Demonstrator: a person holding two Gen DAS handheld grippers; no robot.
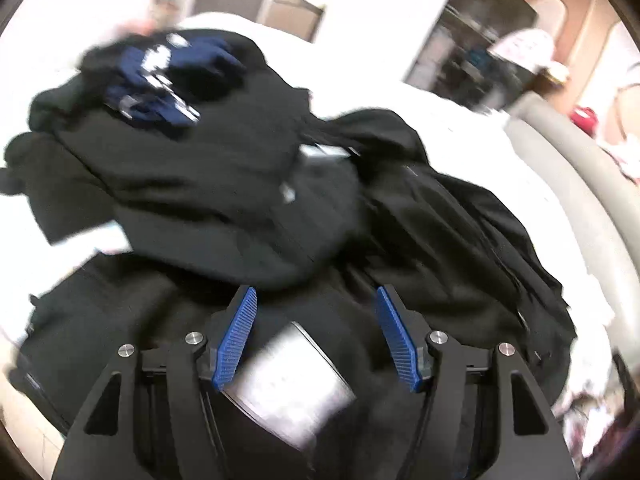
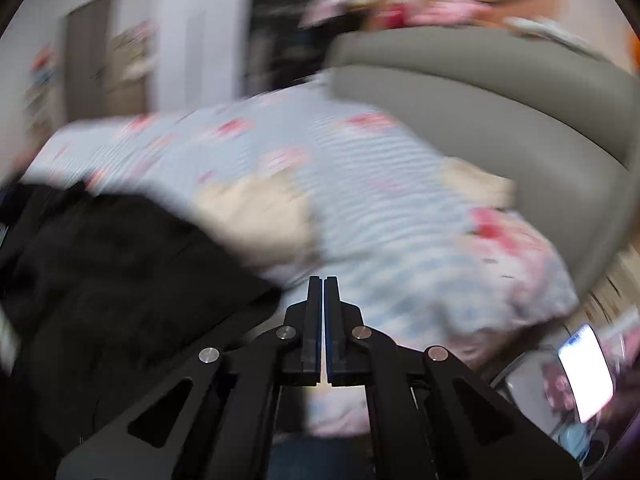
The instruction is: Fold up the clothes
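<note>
White label [image 1: 323, 151] on black clothes [image 1: 208, 184]; writing too blurred.

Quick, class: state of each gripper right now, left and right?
Left gripper: open, nothing between its fingers, above the black clothes.
Right gripper: shut, holding nothing.

A white bed [image 1: 460, 128] carries heaped black clothes [image 1: 224, 184] and a floral pillow [image 2: 380, 200].

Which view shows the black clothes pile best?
Left wrist. The black clothes pile fills the middle of the frame on the white bed, with a blue garment on top. Right wrist catches only a blurred black edge at the left, beside a floral pillow.
</note>
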